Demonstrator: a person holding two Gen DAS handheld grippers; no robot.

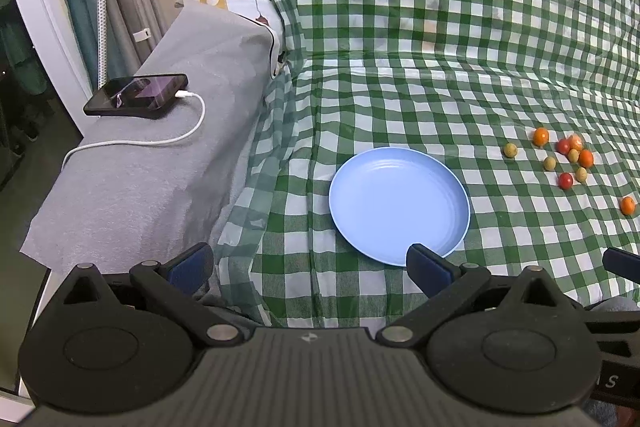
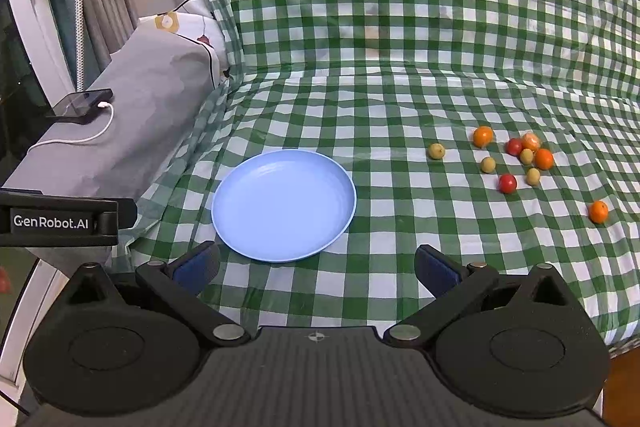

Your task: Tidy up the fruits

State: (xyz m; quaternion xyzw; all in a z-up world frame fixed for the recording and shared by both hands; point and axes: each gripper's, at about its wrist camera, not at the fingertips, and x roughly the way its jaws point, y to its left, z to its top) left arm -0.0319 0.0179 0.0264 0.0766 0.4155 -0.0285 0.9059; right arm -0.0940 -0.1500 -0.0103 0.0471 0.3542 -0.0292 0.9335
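A green checked cloth (image 2: 400, 99) covers the whole work surface and runs up the back, probably to keep small round fruit from marking or rolling off what lies beneath. On it sits an empty blue plate (image 2: 240, 227), likely the place where the fruit is to be gathered. To its right, well apart from it, lies the scattered fruit (image 2: 520, 163): oranges, red ones and small yellow-green ones, with one orange (image 2: 598, 211) off alone nearer the edge; their exact kinds are hard to tell at this size. The right gripper (image 2: 318, 269) hovers with its jaws spread wide and nothing between them, the plate just ahead, the fruit off to its right. The left gripper (image 1: 310, 267) is likewise wide apart and empty, the plate's near rim by its right finger.
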